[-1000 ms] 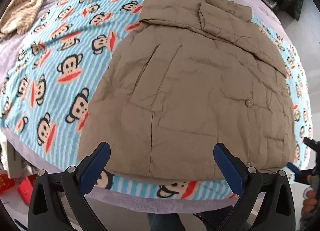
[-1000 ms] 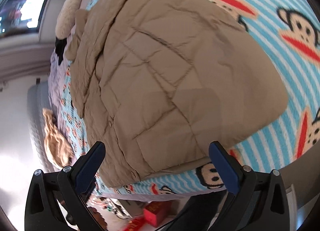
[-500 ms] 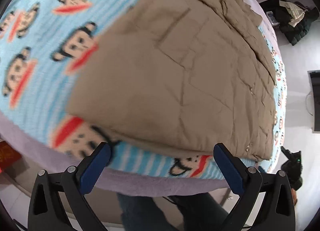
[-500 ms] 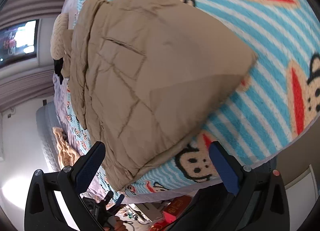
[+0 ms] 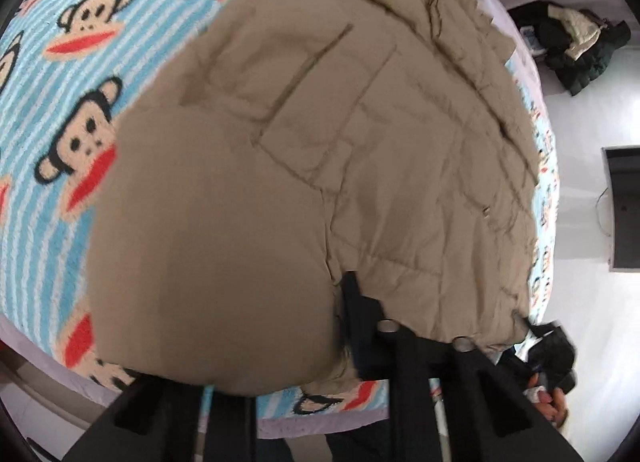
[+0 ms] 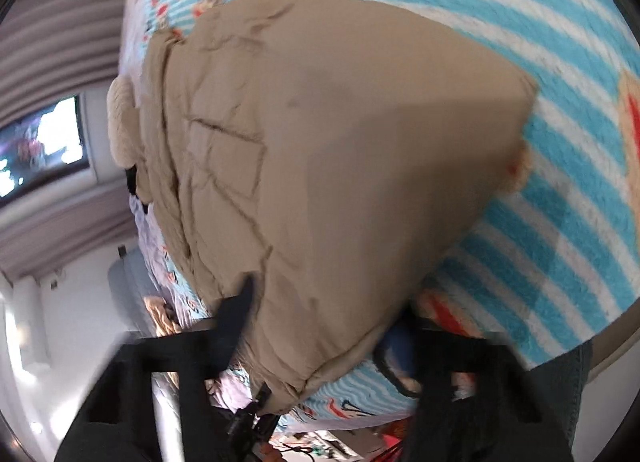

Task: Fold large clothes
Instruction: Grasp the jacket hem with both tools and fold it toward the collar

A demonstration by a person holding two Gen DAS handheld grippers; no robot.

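Observation:
A khaki quilted jacket (image 5: 360, 141) lies spread on a bed covered by a blue striped monkey blanket (image 5: 60, 141). My left gripper (image 5: 320, 326) is shut on the jacket's near hem. One black finger (image 5: 360, 322) shows, and the other is hidden under a bulge of fabric. In the right wrist view the same jacket (image 6: 340, 141) fills the middle. My right gripper (image 6: 324, 310) is closing on its near corner, with fabric bunched between the fingers. The left finger (image 6: 240, 310) presses into a crease; the other is mostly covered.
The bed's near edge runs just below both grippers. A dark pile of clothes (image 5: 572, 41) lies on the floor beyond the bed, and a dark screen (image 5: 624, 205) stands at the right. A cream pillow (image 6: 122, 121) lies at the bed's far end.
Both grippers came down onto the jacket's near hem and went from wide open to closed around it. The fabric now bulges up in front of each camera.

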